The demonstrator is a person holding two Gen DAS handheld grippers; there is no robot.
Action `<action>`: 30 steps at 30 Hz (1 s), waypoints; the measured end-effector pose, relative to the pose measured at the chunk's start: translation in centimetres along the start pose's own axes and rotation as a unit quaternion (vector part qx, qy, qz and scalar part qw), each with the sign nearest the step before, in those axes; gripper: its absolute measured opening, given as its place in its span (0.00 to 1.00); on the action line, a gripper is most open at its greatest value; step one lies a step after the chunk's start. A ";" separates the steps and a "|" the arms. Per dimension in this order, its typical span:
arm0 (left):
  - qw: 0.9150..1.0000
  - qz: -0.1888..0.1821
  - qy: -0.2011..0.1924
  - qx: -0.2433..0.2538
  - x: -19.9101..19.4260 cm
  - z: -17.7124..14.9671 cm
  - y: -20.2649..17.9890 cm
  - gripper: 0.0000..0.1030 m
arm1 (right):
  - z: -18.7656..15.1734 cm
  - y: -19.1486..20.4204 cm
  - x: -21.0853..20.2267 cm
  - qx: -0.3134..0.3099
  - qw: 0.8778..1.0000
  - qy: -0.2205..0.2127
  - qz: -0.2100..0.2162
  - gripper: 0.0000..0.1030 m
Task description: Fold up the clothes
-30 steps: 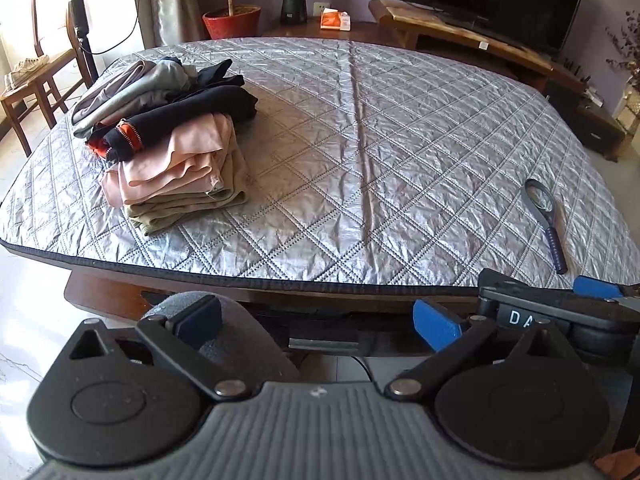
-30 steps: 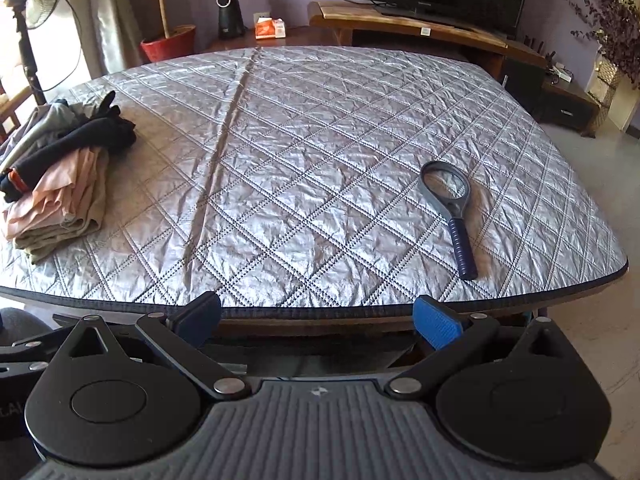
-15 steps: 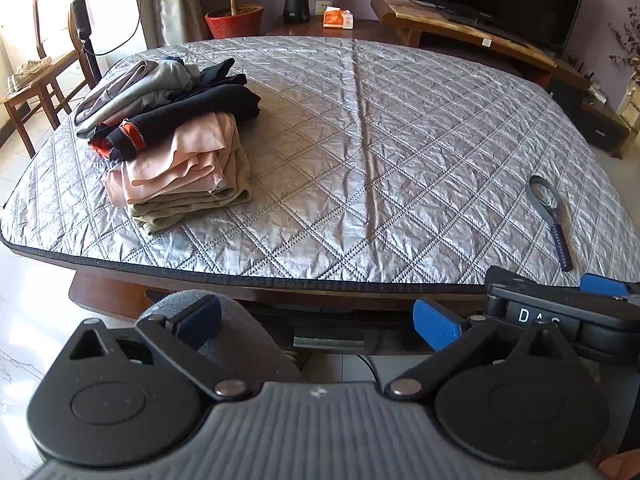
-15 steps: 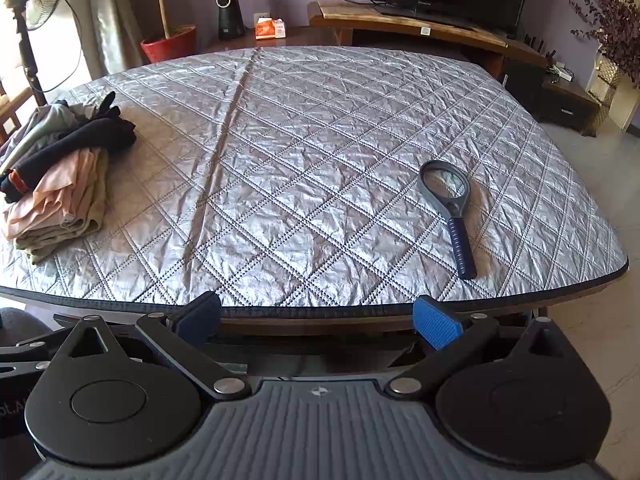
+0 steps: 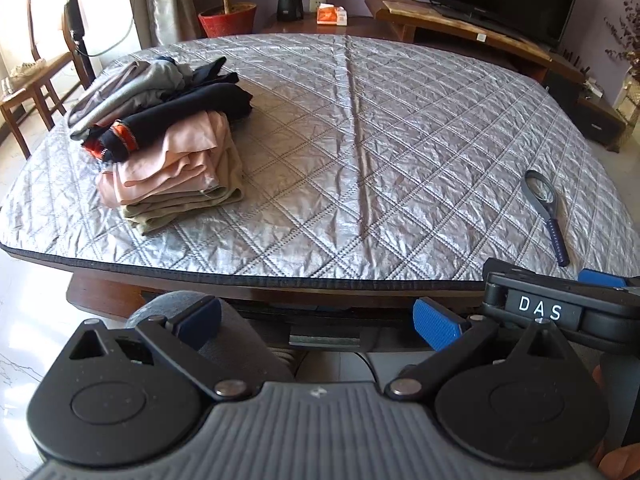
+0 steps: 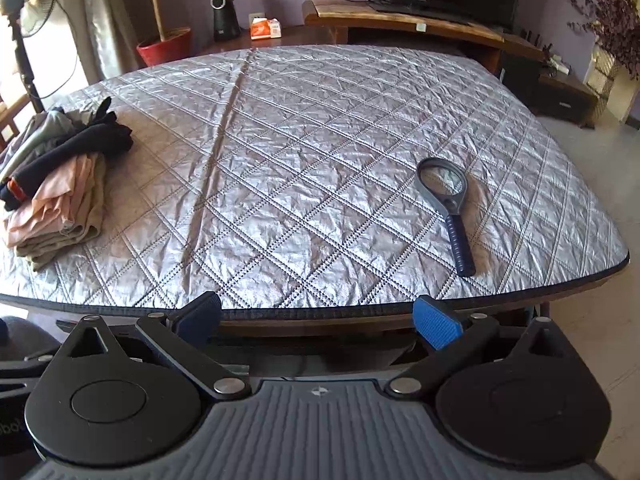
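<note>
Silver quilted cover [image 5: 360, 152] is lying across the whole table in front of me, its dark-edged near border running just beyond my fingertips. I am holding my left gripper [image 5: 316, 316] below that near edge with its two blue-padded fingers spread wide apart and nothing between them. I am holding my right gripper [image 6: 318, 316] the same way, fingers wide apart and gripping nothing, their tips sitting right at the cover's border. In the left view, part of the right gripper is showing at the lower right, lettered "DAS".

The pile of clothes [image 5: 168, 148] is resting on the far left part of the cover, well apart from both grippers. A grey garment and a dark one with an orange band are lying loosely on top; pink and olive pieces are sitting folded beneath them. In the right view the same pile [image 6: 60, 184] is sitting at the left border of the picture.

A magnifying glass [image 6: 448, 204] is lying flat on the right part of the cover, its dark handle pointing toward the near edge.
</note>
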State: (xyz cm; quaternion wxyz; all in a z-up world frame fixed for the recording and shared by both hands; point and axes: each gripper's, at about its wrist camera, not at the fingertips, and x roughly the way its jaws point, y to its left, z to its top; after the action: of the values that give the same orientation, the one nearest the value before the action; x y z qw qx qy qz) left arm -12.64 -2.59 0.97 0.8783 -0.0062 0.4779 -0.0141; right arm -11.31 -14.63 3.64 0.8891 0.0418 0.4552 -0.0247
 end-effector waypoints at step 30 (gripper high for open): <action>0.993 -0.015 -0.111 -0.024 20.3 14.3 -0.8 0.99 | 5.3 -2.9 6.0 0.080 0.995 0.054 -0.037 1.00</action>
State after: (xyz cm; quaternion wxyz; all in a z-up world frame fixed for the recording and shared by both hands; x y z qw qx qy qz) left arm 10.36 -4.09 -8.24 0.9253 -0.0362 0.3772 -0.0145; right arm -3.77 -18.03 1.68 0.8553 0.0973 0.5006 -0.0914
